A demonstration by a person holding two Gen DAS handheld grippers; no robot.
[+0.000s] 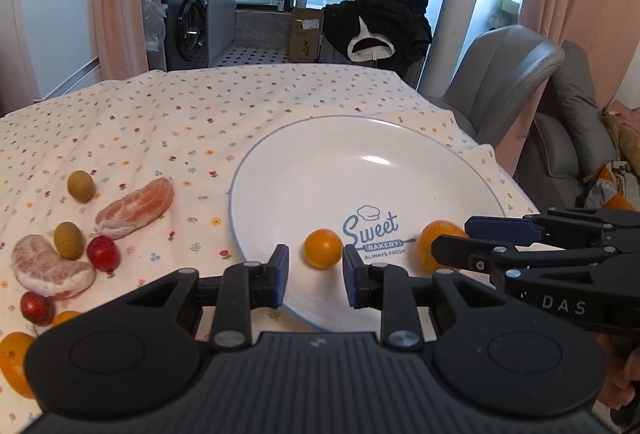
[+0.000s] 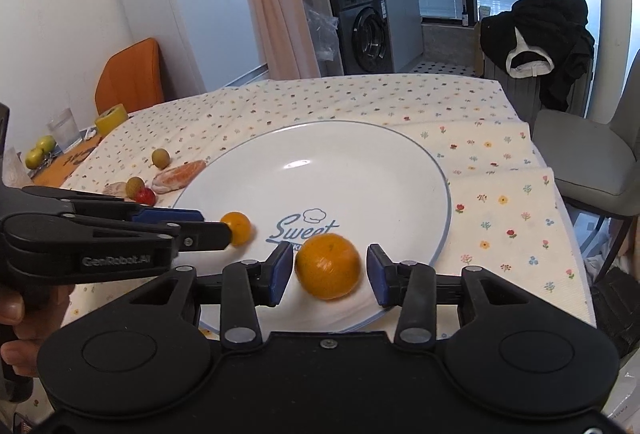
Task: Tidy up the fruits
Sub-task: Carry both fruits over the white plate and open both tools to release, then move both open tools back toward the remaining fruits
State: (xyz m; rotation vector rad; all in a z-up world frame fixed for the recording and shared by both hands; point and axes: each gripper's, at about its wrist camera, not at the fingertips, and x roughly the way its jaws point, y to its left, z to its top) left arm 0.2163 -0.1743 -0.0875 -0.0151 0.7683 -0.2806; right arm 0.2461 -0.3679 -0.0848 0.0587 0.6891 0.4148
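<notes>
Black ribbed housing fills the bottom of each wrist view. Left hand-held gripper, lower centre of the left view: blue-padded fingers stand apart, framing a small orange fruit without touching it; the fruit sits on the near part of the white plate, just left of the printed "Sweet Bakery" lettering. Right hand-held gripper, lower centre of the right view: jaws wide apart on either side of a larger orange, a gap showing on both sides; the orange is blurred and lies at the plate's near edge. In the left view this same gripper enters from the right edge, partly covering the larger orange.

Plate: white, blue-rimmed, resting on a floral cloth over the counter. Left of the plate in the left view lie the remaining fruits: two peeled citrus segments, two yellow-green round fruits, two red fruits, and an orange at the lower-left edge.
</notes>
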